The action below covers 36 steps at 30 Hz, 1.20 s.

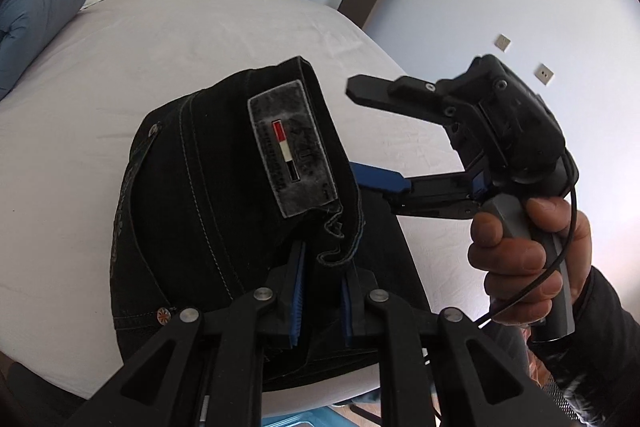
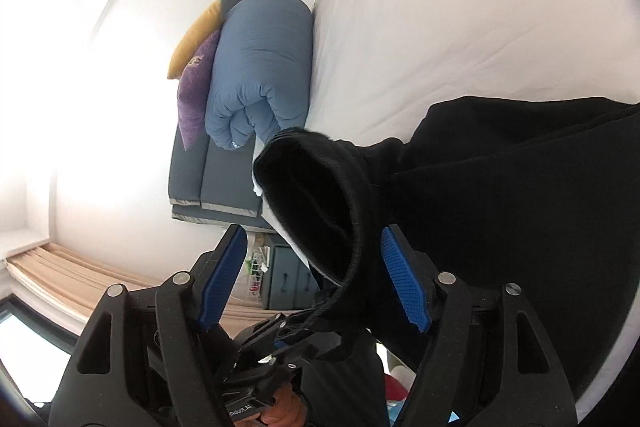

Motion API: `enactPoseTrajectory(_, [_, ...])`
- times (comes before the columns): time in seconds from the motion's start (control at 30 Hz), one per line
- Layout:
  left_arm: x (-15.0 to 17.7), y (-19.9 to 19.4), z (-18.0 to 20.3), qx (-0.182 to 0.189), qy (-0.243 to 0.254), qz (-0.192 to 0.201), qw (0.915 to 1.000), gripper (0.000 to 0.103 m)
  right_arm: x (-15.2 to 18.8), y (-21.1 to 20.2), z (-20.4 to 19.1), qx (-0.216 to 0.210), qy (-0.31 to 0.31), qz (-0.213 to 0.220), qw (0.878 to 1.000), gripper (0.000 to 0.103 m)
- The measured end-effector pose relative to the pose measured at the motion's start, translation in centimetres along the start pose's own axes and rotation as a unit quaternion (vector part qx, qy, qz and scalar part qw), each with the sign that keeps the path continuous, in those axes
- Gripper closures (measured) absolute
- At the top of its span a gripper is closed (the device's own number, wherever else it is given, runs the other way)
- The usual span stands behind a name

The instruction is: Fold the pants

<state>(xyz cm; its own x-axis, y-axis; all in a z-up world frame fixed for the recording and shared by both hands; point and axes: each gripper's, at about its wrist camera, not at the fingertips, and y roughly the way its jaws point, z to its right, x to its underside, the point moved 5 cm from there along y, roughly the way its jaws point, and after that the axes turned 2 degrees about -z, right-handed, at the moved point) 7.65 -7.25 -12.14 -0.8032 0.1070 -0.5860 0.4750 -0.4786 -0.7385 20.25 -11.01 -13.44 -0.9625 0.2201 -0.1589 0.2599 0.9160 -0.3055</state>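
Left wrist view: black pants (image 1: 208, 195) are seen bunched at the near edge of the bed (image 1: 120, 67), waistband lifted, grey label patch (image 1: 292, 155) facing up at about 12 o'clock from the left claw (image 1: 320, 291). The left claw is closed onto a fold of the waistband cloth, which is pinched between its blue pads. The right claw (image 1: 360, 139) is seen at 3 o'clock, spread wide, with the waistband edge lying between its fingers but not clamped.

Right wrist view: the waistband opening (image 2: 316, 211) is seen between the parted pads (image 2: 404, 279), apart from both. A blue duvet (image 2: 260, 75) is noted at 11 o'clock, beyond the bed.

Handling, as judged: denim, fairly heavy, limp but thick at seams; not slippery, not fragile. The doubled waistband is judged the firmest place to be taken, one claw toward each side, so the legs can hang straight.
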Motion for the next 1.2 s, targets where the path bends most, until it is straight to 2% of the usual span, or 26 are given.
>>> enactPoseTrajectory(0.13, [0.5,1.5,2.6,-0.010,0.044,-0.019,0.9988,0.088,0.9,-0.2,1.4,0.081,-0.007,-0.024,0.996,0.032])
enactPoseTrajectory(0.23, [1.2,2.6,4.4,-0.021,0.069,-0.032,0.9969,0.088,1.6,-0.4,2.3,0.091,-0.009,-0.019,0.996,0.034])
enactPoseTrajectory(0.27, [1.4,2.8,4.6,-0.024,0.073,-0.035,0.9964,0.088,1.7,-0.3,2.5,0.105,-0.013,-0.020,0.994,0.041])
enactPoseTrajectory(0.3, [1.4,3.1,5.0,-0.027,0.073,-0.039,0.9962,0.088,1.8,-0.2,2.7,0.121,-0.015,-0.022,0.992,0.056])
enactPoseTrajectory(0.37, [1.6,3.1,4.9,-0.030,0.076,-0.041,0.9958,0.088,2.0,-0.4,3.6,0.158,-0.019,-0.025,0.987,0.073])
enactPoseTrajectory(0.5, [1.3,3.6,5.6,-0.023,0.092,-0.048,0.9944,0.088,2.5,-1.9,4.4,0.188,-0.027,-0.009,0.982,0.088])
enactPoseTrajectory(0.57, [1.3,3.9,6.4,-0.020,0.102,-0.050,0.9933,0.088,2.7,-2.6,4.7,0.200,-0.035,0.003,0.979,0.088])
enactPoseTrajectory(0.9, [0.7,5.3,9.9,0.000,0.147,-0.059,0.9874,0.088,2.0,-7.4,6.0,0.186,-0.027,0.044,0.981,0.089])
enactPoseTrajectory(1.03, [1.5,6.5,10.4,0.000,0.155,-0.071,0.9854,0.088,2.1,-8.8,8.2,0.182,-0.013,0.047,0.982,0.089])
enactPoseTrajectory(1.2, [2.7,8.4,10.2,0.005,0.155,-0.091,0.9837,0.088,2.5,-8.5,11.2,0.185,0.010,0.053,0.981,0.089])
